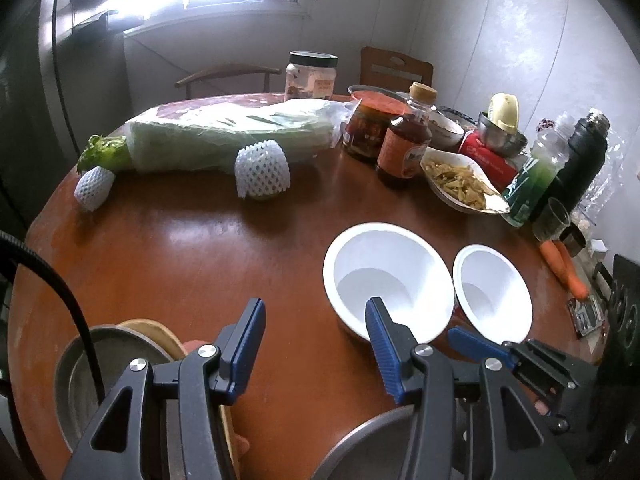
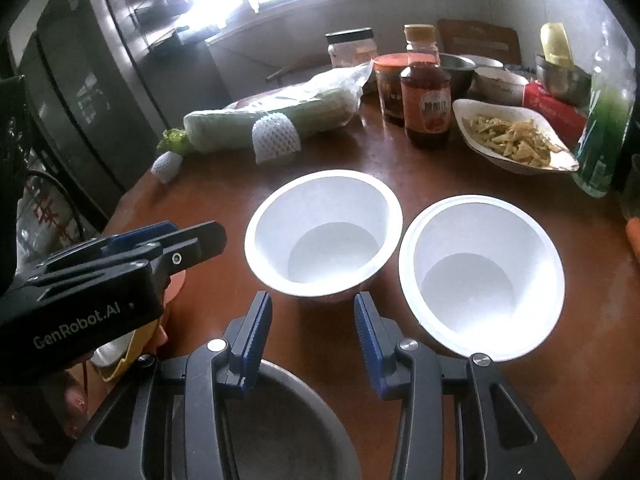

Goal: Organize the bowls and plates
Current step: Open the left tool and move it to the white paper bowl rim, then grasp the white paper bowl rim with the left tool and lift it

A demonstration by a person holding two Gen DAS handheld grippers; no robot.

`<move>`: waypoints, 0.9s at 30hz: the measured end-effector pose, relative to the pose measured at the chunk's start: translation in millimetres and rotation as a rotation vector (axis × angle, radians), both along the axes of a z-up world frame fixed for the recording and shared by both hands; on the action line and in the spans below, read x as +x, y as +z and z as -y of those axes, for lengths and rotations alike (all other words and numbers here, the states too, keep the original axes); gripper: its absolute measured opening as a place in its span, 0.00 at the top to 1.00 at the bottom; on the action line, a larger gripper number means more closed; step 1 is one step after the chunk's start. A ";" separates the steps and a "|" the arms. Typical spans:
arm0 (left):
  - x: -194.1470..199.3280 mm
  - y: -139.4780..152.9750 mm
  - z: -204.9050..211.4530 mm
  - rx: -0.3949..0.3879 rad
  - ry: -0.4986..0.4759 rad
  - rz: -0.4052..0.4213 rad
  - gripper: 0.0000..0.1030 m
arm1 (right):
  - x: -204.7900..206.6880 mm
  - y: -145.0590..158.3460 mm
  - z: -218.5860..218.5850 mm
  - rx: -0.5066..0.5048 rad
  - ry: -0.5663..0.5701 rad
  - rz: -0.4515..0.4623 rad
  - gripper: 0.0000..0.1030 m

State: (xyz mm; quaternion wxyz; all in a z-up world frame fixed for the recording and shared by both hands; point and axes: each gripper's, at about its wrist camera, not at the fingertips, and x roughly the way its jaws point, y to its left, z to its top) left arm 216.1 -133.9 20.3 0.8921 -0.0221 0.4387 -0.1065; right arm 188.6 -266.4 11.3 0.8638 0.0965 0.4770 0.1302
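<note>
Two empty white bowls stand side by side on the round brown table (image 1: 200, 248): a larger one (image 1: 386, 276) (image 2: 324, 232) and a smaller one (image 1: 494, 294) (image 2: 482, 276). My left gripper (image 1: 316, 316) is open and empty, its right finger in front of the larger bowl's near rim. My right gripper (image 2: 314, 312) is open and empty, just short of the larger bowl; it also shows in the left wrist view (image 1: 472, 340). A metal plate (image 1: 104, 380) lies at the near left over a yellow plate (image 1: 156, 330). A metal bowl (image 2: 280, 420) sits under the right gripper.
A wrapped cabbage (image 1: 224, 136), foam-netted fruit (image 1: 262, 168), jars (image 1: 366, 128), a sauce bottle (image 1: 404, 140), a dish of food (image 1: 460, 184), a green bottle (image 1: 536, 172), a black flask (image 1: 580, 160) and carrots (image 1: 564, 268) crowd the table's far and right sides.
</note>
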 end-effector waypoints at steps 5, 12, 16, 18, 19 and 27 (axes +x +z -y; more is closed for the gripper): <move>14.5 -4.2 4.3 0.009 -0.003 -0.019 0.50 | 12.8 -2.5 6.2 0.010 -0.025 -0.020 0.57; 31.3 -17.2 7.3 -0.008 -0.005 -0.069 0.50 | 27.5 -6.1 11.2 0.018 -0.042 -0.035 0.57; 40.7 -26.6 6.1 -0.014 0.010 -0.096 0.50 | 32.5 -7.0 11.7 0.017 -0.040 -0.026 0.57; 43.2 -29.7 5.8 -0.024 0.010 -0.102 0.50 | 33.5 -7.2 10.6 0.005 -0.035 -0.021 0.57; 44.5 -31.0 5.6 -0.028 0.011 -0.107 0.50 | 34.2 -7.4 9.9 0.000 -0.032 -0.018 0.57; 51.9 -45.4 5.8 -0.123 -0.029 -0.176 0.67 | 37.1 -6.4 0.8 -0.051 0.007 0.028 0.60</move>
